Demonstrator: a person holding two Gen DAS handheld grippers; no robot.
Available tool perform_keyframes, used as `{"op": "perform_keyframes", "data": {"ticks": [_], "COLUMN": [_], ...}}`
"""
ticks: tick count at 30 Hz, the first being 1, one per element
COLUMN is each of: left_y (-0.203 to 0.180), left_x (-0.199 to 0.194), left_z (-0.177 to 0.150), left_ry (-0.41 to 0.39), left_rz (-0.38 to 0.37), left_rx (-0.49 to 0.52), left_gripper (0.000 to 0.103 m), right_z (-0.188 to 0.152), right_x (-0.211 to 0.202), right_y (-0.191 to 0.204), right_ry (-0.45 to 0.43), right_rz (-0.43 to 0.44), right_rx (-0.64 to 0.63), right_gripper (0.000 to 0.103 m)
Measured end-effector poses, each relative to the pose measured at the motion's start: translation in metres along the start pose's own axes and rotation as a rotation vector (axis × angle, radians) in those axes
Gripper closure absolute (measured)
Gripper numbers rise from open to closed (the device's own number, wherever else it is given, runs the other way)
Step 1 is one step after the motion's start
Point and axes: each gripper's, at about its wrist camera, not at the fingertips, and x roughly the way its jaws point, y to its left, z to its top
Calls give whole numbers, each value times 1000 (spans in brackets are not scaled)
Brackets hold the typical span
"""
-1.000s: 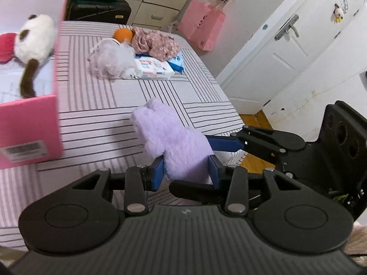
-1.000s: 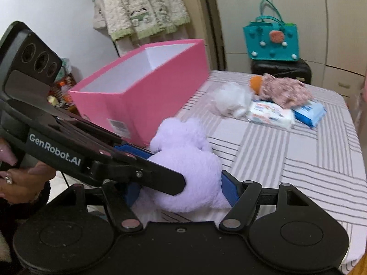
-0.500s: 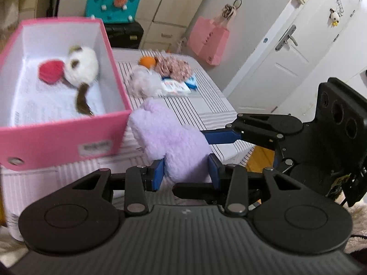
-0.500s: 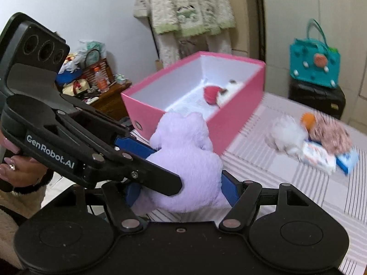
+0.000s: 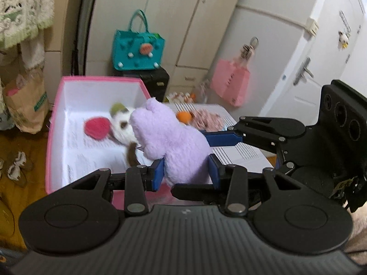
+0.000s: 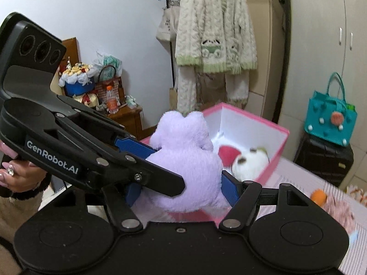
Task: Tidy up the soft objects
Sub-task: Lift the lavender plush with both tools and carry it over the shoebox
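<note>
A purple plush toy (image 5: pixel 169 142) hangs in the air over the near end of the pink box (image 5: pixel 52 137). My left gripper (image 5: pixel 185 173) is shut on its lower part, blue pads pressing both sides. My right gripper (image 6: pixel 183 190) is shut on the wider body of the same purple plush toy (image 6: pixel 185 160), coming in from the right in the left wrist view. The pink box (image 6: pixel 276 158) has white inner walls. In it lie a red soft thing (image 5: pixel 97 128) and a white plush with brown patches (image 5: pixel 121 129).
An orange ball (image 5: pixel 184 117) and a pinkish floral cloth (image 5: pixel 208 121) lie on the striped table cover (image 5: pixel 243 152) beyond the box. A teal bag (image 5: pixel 137 52) stands on a black case behind. Fuzzy clothes (image 6: pixel 215 34) hang at the wall. A person's hand (image 6: pixel 13 175) grips the left handle.
Both grippers have risen with the purple plush and carried it from the table beside the box to above the box's near end. The box interior has come into view below.
</note>
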Motion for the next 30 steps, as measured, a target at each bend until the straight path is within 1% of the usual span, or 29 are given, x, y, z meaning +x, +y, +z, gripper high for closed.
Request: {"op": "perform_keyframes", "data": {"ticks": [2,5,10,15,18,22,26,30], "left_y": [11,30,64,94,106,116,122,124], "left_x": [3,16,51,86,104,116,121,129], "left_z": [10,23,39,46,45,41,40,44], "left_ry": [-7,7,85,174,226,273,312,335], "left_rz": [12,37,63,65,67,72,76,88], "left_rx": [-18,-44,-103,-157,-179,-204,-223,-223], "left_gripper": [64,64,64,63,63,63,63,64], "right_z": [10,21,31,31,30,28,29,31], "right_x": [11,33,78,113,131,146,155,161], "right_y": [-7,-16,-41,-59,-64,-73,-69,-67], "right_ry": [-8,2,67,132,183,253,295,313], "right_rz": [11,30,79,93,83,108,120,106], "right_rx": [5,-7,2,24,2,22,-3,-41], "right_gripper": [27,27,28,28,28,28,28,28]}}
